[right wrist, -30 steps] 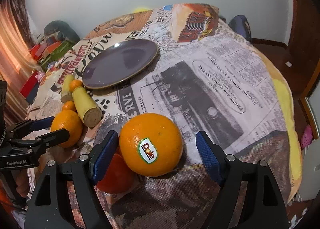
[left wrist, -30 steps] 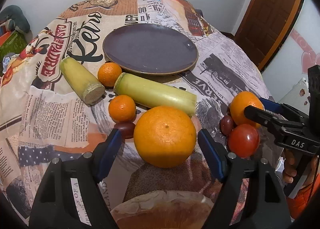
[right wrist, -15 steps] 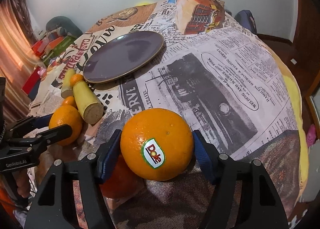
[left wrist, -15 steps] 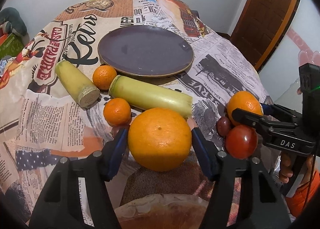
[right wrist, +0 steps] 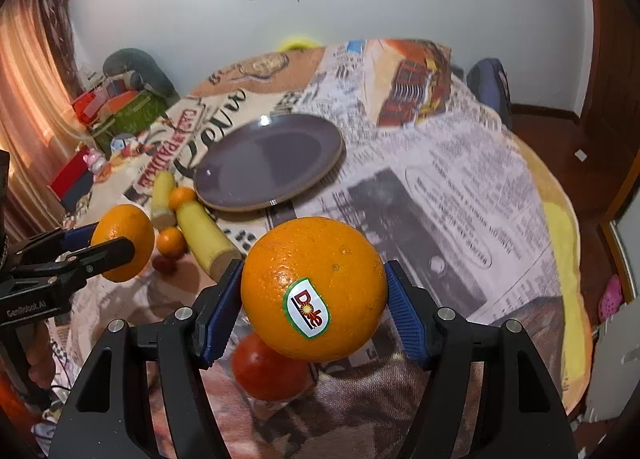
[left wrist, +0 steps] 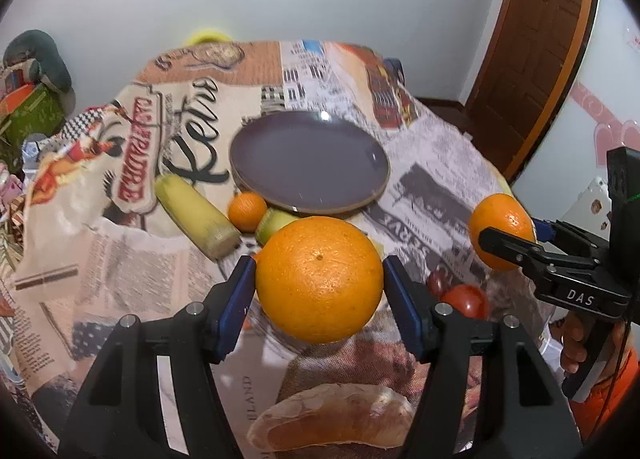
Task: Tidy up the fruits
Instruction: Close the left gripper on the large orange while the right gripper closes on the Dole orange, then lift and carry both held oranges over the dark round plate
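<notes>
Right now the left gripper [left wrist: 319, 279] is clamping a plain orange [left wrist: 319, 279] between its blue pads, holding it in the air on the near side of the purple plate [left wrist: 308, 161]. The right gripper [right wrist: 314, 291] is gripping the stickered orange [right wrist: 314, 291] in the same way, its Dole label facing the camera; in the left wrist view this fruit [left wrist: 502, 231] is hanging off to the right of the plate, well clear of it. Both oranges are sitting above the newspaper-print tablecloth [left wrist: 440, 179], not touching it.

Just beside the plate's near edge a small tangerine [left wrist: 247, 211] is lying, with a pale yellow-green stalk piece [left wrist: 194, 217] to its left and a second stalk piece [right wrist: 206, 237] partly hidden behind the plain orange. Another small tangerine [right wrist: 171, 241] is resting farther from the plate, next to a dark red round fruit [right wrist: 164, 263]. A red tomato [right wrist: 268, 373] is lying on the cloth under the stickered orange, nearer than the plate. A peeled pomelo segment [left wrist: 332, 419] is showing closest to the left camera.
</notes>
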Demonstrator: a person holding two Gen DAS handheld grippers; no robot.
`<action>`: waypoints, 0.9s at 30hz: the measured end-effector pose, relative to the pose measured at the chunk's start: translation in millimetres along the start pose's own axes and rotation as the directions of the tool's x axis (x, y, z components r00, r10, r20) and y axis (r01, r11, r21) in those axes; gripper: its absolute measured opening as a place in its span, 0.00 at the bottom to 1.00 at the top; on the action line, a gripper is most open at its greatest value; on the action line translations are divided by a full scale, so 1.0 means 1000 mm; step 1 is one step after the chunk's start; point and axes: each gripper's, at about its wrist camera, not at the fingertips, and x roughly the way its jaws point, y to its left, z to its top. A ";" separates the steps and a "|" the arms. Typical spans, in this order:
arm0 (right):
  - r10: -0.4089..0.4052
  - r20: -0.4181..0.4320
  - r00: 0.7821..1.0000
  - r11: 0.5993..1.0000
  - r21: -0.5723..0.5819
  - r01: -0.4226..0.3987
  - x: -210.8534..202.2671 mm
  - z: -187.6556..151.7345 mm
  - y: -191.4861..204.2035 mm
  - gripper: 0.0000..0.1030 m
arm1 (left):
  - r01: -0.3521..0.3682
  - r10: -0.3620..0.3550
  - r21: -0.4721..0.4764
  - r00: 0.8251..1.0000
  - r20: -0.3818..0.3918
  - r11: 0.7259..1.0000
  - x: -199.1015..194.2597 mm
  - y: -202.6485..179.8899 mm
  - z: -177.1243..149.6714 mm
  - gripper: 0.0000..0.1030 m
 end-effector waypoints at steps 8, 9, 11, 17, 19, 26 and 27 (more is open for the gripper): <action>-0.002 0.075 0.997 1.000 -0.027 0.004 -0.016 0.021 0.012 0.64 | -0.039 0.039 -0.002 0.995 0.091 0.999 -0.028 0.013 0.022 0.62; -0.002 0.086 0.996 0.999 -0.033 0.005 -0.017 0.025 0.014 0.64 | -0.043 0.043 -0.002 0.994 0.100 0.999 -0.031 0.014 0.024 0.62; -0.002 0.100 0.995 0.999 -0.038 0.006 -0.019 0.030 0.016 0.64 | -0.052 0.052 -0.003 0.992 0.118 0.999 -0.035 0.017 0.030 0.62; 0.001 0.137 0.991 0.999 -0.054 0.007 -0.016 0.048 0.022 0.64 | -0.080 0.079 0.002 0.984 0.158 0.997 -0.038 0.026 0.046 0.62; -0.001 0.148 0.989 0.998 -0.061 0.010 -0.013 0.053 0.025 0.64 | -0.085 0.084 -0.002 0.983 0.163 0.996 -0.036 0.029 0.051 0.62; -0.004 0.170 0.985 0.997 -0.079 0.018 0.004 0.072 0.030 0.64 | -0.093 0.096 -0.023 0.980 0.175 0.995 -0.022 0.044 0.073 0.62; -0.005 0.172 0.985 0.997 -0.080 0.019 0.004 0.074 0.030 0.64 | -0.094 0.096 -0.023 0.980 0.175 0.995 -0.019 0.045 0.077 0.62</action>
